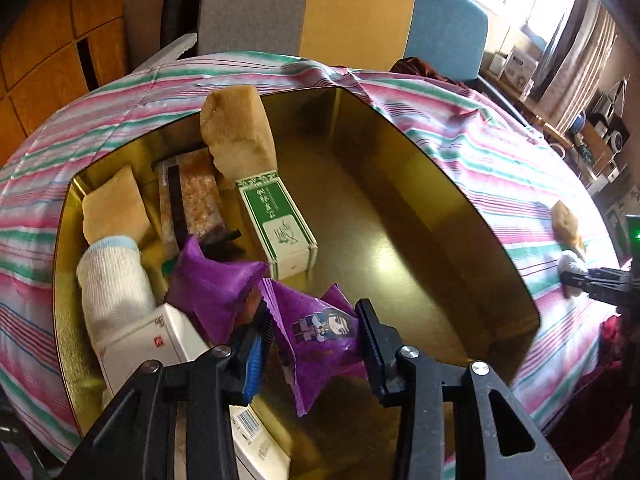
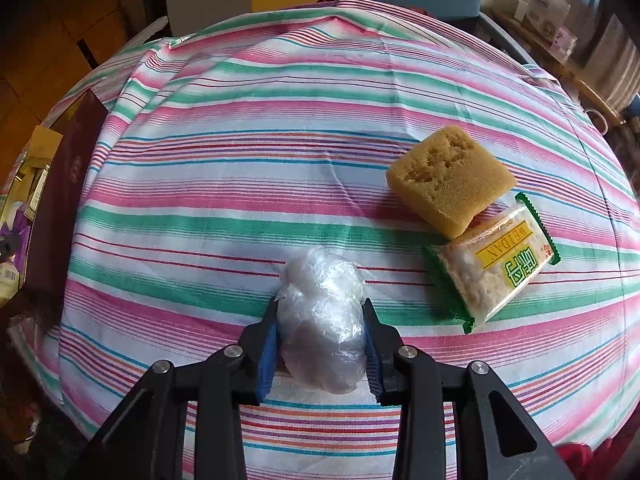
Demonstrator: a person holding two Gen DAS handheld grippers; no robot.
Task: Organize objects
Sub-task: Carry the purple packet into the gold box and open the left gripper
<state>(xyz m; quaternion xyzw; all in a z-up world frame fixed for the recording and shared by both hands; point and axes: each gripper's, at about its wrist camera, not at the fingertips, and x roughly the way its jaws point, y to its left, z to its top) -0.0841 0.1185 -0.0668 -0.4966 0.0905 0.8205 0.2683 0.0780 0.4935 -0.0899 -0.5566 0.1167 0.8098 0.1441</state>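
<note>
My left gripper (image 1: 314,320) is shut on a purple snack packet (image 1: 316,332) and holds it over the gold box (image 1: 460,200). Inside the box lie another purple packet (image 1: 212,288), a green-and-white carton (image 1: 276,224), two yellow sponges (image 1: 236,128), a snack bar (image 1: 192,204), a rolled white sock (image 1: 114,284) and a white carton (image 1: 156,344). My right gripper (image 2: 320,320) is shut on a crumpled clear plastic bag (image 2: 320,316) that rests on the striped cloth (image 2: 240,184). A yellow sponge (image 2: 450,178) and a green-edged rice snack pack (image 2: 494,262) lie to its right.
The right half of the gold box floor (image 1: 360,240) is bare. The box's dark outer wall (image 2: 60,200) stands at the left in the right wrist view. Chairs (image 1: 352,12) stand behind the table. The right gripper's arm (image 1: 600,284) shows at the right in the left wrist view.
</note>
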